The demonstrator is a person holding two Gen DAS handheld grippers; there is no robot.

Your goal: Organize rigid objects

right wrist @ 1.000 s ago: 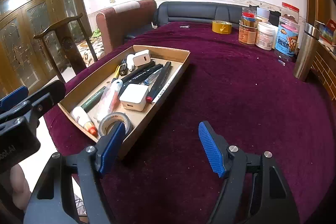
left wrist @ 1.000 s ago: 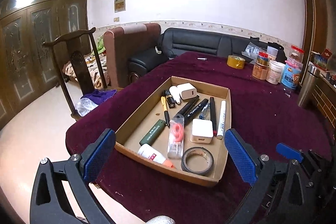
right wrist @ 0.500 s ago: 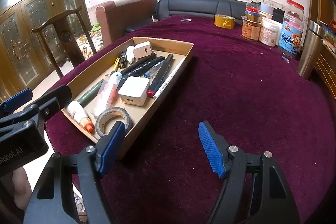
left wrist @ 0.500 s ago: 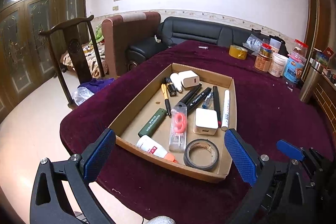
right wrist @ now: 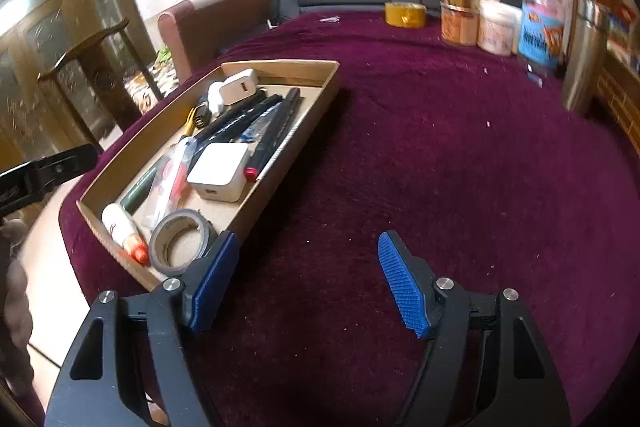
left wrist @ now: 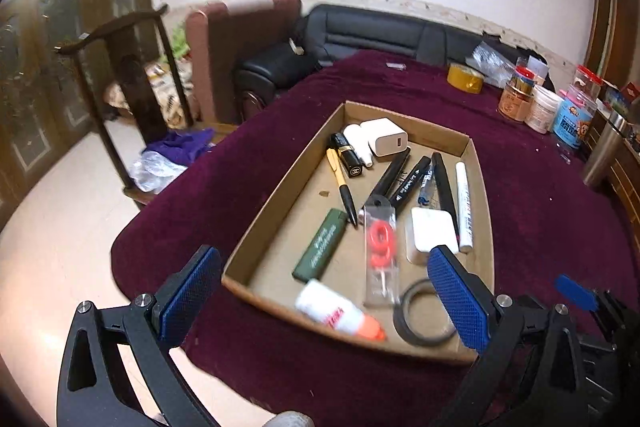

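Note:
A shallow cardboard tray (left wrist: 280,187) (right wrist: 324,83) sits on the maroon table cloth. It holds a white glue bottle (left wrist: 336,311), a green lighter (left wrist: 322,245), a tape ring (left wrist: 420,315) (right wrist: 180,241), a packet with red parts (left wrist: 380,247), two white chargers (left wrist: 430,233) (left wrist: 386,137), several black markers (left wrist: 408,179), a white marker (left wrist: 464,203) and a yellow pen (left wrist: 340,183). My left gripper (left wrist: 322,297) is open and empty over the tray's near end. My right gripper (right wrist: 308,285) is open and empty above the cloth, right of the tray.
Jars (right wrist: 496,27), a blue-labelled container (right wrist: 540,27), a yellow tape roll (right wrist: 404,14) and a steel flask (right wrist: 584,55) stand at the table's far right. A wooden chair (left wrist: 132,75), an armchair and a black sofa (left wrist: 360,35) lie beyond the table.
Both grippers have moved forward and lower toward the table. The left gripper now hangs over the tray's near end. Both stay open and empty.

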